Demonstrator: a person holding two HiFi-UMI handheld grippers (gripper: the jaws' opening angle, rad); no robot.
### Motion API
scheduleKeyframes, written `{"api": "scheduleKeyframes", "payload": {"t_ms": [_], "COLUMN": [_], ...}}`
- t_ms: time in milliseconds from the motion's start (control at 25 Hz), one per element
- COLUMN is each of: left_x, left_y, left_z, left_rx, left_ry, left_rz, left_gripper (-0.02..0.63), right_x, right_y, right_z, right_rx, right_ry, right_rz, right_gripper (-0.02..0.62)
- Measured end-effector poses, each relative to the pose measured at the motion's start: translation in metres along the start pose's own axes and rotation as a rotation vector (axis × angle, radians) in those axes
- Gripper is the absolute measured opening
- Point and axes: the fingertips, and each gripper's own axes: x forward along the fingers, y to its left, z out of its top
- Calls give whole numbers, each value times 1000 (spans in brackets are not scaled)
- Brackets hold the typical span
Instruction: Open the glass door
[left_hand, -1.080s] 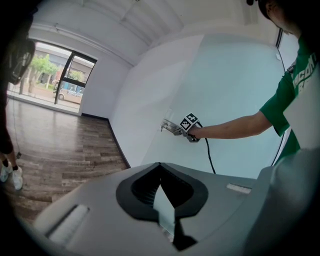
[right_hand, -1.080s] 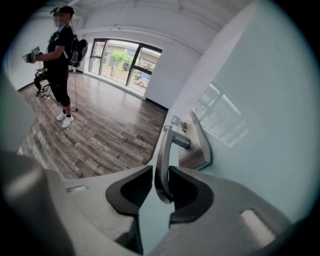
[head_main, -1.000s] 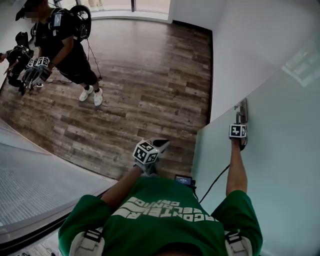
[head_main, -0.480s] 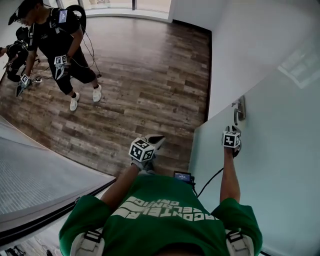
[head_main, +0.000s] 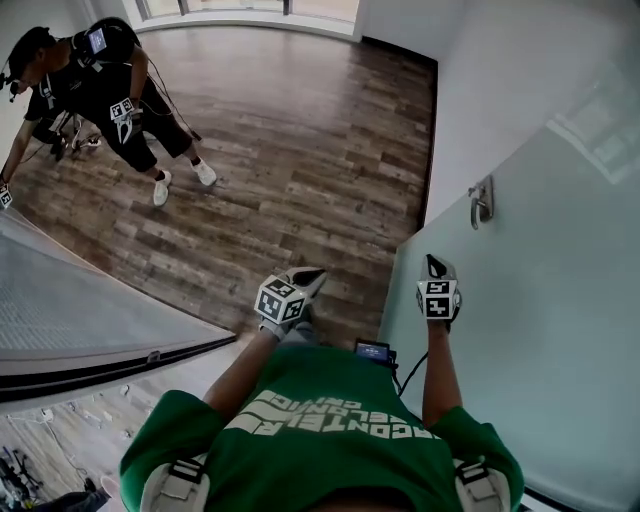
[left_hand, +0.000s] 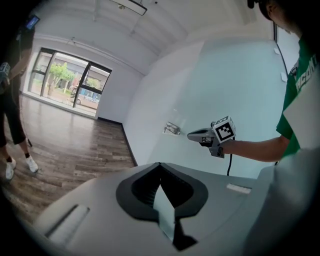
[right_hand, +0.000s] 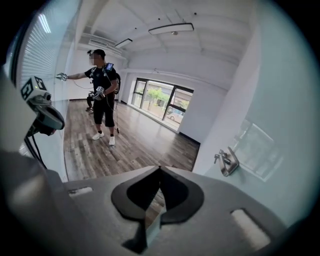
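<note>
Your right gripper (head_main: 433, 266) is closed, jaws together with nothing between them. It hangs close to the pale frosted glass door (head_main: 550, 320). The silver metal lever handle (head_main: 482, 202) sits beyond the gripper tips, near but clearly apart, with no contact. Your left gripper (head_main: 312, 278), likewise closed and empty, is held near your chest above the brown wood-plank floor (head_main: 300, 150).

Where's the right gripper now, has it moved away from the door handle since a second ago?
Yes. The right gripper was up at the door handle and has drawn back, down and left of it in the head view, leaving a clear gap.
</note>
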Motion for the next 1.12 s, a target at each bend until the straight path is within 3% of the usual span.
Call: {"api": "scheduleKeyframes", "payload": {"t_ms": [200, 560, 1120], "left_x": [-22, -45, -86], "left_y": [-24, -46, -56], "left_z": [-15, -32, -31], "left_rx": [-4, 17, -28], "left_ry": [-7, -5, -95], "left_rz": [17, 41, 92], "left_gripper": [15, 15, 15], "right_x": [-34, -63, -85], "right_y": [47, 88, 155], "right_z": [-10, -19, -1], "right_rx": [-23, -20, -43], "right_ry": [-40, -120, -191], "right_rz": [79, 154, 296], "right_gripper": [-6, -6, -6]}}
